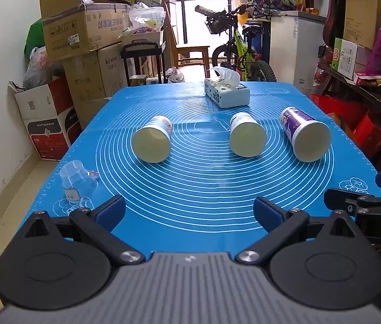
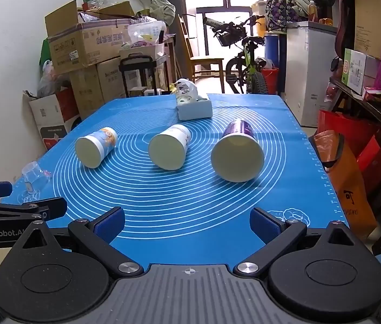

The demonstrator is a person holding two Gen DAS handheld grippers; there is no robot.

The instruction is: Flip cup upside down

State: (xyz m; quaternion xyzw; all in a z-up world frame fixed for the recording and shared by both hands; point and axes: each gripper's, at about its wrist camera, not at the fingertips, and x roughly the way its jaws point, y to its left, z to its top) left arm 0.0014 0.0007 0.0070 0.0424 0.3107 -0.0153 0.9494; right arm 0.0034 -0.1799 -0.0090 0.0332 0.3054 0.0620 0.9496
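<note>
Three paper cups lie on their sides on the blue mat, mouths toward me: a left cup with an orange print, a middle cup and a purple cup on the right. My left gripper is open and empty above the mat's near edge, well short of the cups. My right gripper is open and empty too, near the front edge, nearest the purple cup. Each gripper shows at the edge of the other's view.
A tissue box stands at the mat's far side. A clear plastic measuring cup sits at the near left edge. Cardboard boxes line the left wall; shelves and bags stand on the right.
</note>
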